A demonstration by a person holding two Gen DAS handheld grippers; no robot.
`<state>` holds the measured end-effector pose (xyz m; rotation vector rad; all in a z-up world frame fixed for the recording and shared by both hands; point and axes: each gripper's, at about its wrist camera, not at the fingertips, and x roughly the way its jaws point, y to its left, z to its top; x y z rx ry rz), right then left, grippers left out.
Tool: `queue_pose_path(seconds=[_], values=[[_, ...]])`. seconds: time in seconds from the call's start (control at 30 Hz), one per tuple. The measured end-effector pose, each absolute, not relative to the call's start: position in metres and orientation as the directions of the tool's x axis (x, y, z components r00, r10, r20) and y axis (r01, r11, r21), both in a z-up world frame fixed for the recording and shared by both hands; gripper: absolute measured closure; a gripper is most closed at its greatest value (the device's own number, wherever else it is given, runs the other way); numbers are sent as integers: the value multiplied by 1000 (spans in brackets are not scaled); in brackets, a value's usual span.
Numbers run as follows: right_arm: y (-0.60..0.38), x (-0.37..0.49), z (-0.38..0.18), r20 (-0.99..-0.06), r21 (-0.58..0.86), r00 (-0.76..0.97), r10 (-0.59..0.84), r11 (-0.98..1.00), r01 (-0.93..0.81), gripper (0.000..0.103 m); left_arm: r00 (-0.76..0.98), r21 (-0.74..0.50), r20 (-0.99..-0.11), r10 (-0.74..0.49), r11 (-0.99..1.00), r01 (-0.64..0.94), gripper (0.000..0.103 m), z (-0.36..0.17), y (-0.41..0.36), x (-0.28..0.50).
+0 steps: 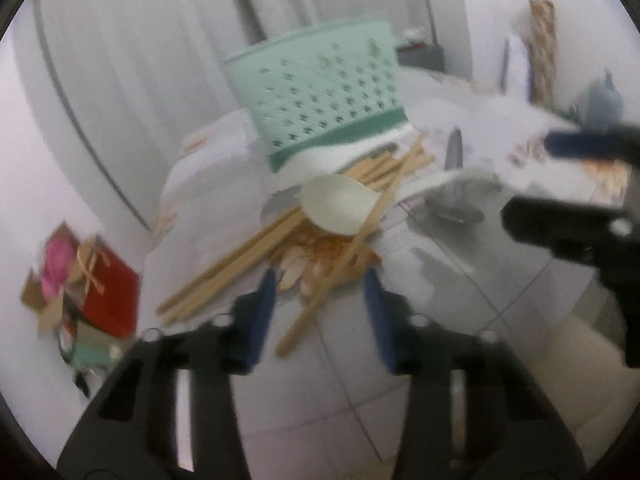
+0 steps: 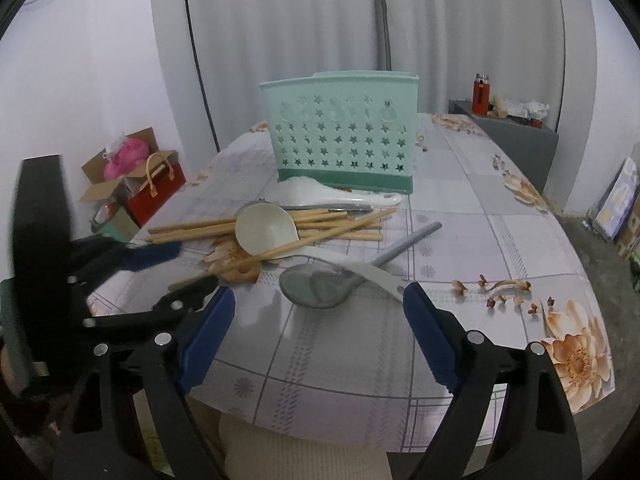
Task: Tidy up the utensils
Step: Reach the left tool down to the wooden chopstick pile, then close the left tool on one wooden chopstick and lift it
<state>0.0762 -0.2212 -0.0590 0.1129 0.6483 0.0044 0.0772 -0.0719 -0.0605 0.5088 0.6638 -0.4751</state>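
Observation:
A mint green utensil holder [image 2: 340, 140] with star holes stands upright mid-table. In front of it lie a pile of wooden chopsticks [image 2: 192, 232], a cream ladle [image 2: 262, 232], a white spoon [image 2: 304, 192] and a grey spoon [image 2: 316, 284]. My left gripper [image 1: 320, 298] is over the near end of the pile. Its jaws stand apart, and one slanted chopstick [image 1: 352, 248] runs between them without touching the pads. The view is blurred. My right gripper [image 2: 320, 312] is open just short of the grey spoon's bowl, holding nothing.
The table [image 2: 360, 360] has a flowered, tiled cloth, and its near edge lies right under the grippers. On the floor to the left are a red bag [image 2: 156, 192] and cardboard boxes. At the back right is a grey cabinet [image 2: 520, 132] with a red bottle on it.

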Motion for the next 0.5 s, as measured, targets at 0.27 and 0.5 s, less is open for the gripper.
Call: queue_pose_path(seconds=[0.27,0.5], values=[[-233,79,-67,-615,144,786,55,989,44,19,650,335,-720,-244,698,633,84,-71,-92,96],[-243,80,-69,-618,175,783,62,983,60,22,637,355,-721,-273,644,678,99,-68,-101,90]])
